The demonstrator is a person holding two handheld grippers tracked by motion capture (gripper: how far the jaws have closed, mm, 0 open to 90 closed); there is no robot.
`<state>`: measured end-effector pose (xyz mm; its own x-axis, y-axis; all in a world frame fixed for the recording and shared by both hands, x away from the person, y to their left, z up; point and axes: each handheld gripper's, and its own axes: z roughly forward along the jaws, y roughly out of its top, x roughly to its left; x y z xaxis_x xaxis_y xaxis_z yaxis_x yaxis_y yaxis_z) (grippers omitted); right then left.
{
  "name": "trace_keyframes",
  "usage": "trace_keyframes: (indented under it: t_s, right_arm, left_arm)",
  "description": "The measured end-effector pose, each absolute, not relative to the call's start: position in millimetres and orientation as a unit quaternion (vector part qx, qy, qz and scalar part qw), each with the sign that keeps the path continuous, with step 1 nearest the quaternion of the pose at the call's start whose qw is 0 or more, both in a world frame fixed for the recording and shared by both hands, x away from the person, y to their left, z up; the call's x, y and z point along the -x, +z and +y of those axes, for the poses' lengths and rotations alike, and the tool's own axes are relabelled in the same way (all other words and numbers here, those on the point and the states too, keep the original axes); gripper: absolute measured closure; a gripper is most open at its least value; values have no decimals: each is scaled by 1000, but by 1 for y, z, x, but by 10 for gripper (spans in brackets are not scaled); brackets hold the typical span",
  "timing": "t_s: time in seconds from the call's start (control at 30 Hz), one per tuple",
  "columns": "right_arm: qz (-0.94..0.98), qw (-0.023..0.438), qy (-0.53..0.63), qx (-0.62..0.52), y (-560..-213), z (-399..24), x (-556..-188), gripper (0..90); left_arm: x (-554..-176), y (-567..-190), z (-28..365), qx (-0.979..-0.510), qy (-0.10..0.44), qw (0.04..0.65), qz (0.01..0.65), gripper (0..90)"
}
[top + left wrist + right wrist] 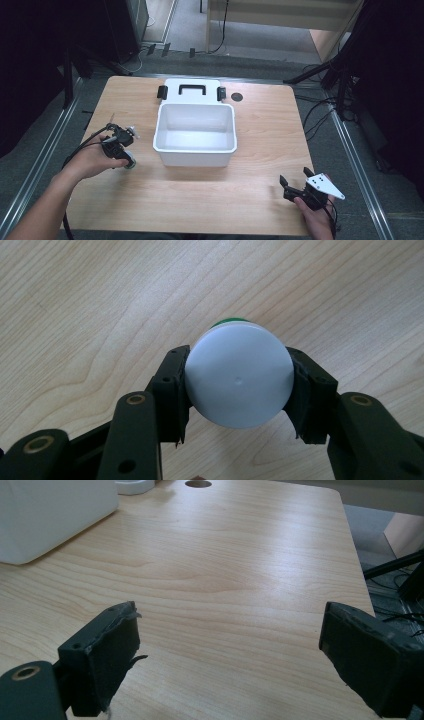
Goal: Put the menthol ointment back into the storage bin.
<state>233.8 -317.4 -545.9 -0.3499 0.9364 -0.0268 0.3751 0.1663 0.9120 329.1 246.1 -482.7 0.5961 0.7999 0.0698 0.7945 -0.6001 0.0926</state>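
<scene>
A round white cap (239,382) with a green body under it stands on the wooden table, seen from straight above in the left gripper view. My left gripper (239,375) is shut on it, with both black pads pressed against the cap's sides. In the high view the left gripper (129,163) points down at the table's left side, left of the white bin (195,150), and hides most of the capped thing. My right gripper (294,176) rests open near the front right corner, and nothing lies between its wide-set jaws (230,625).
The open white bin stands mid-table and looks empty. Its lid (191,90), with a black handle and two black latches, lies behind it. A round hole (236,97) sits in the tabletop near the far edge. The bin's corner (50,515) shows far left in the right gripper view.
</scene>
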Motion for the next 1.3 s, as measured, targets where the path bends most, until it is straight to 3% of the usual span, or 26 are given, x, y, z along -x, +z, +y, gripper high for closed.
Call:
trace_keyframes:
  t_s: [1.3]
  right_arm:
    - [696,313,442,-471,-546,-317,-234,95]
  left_arm:
    - [-346,-370,222,-916,91,31,389,509]
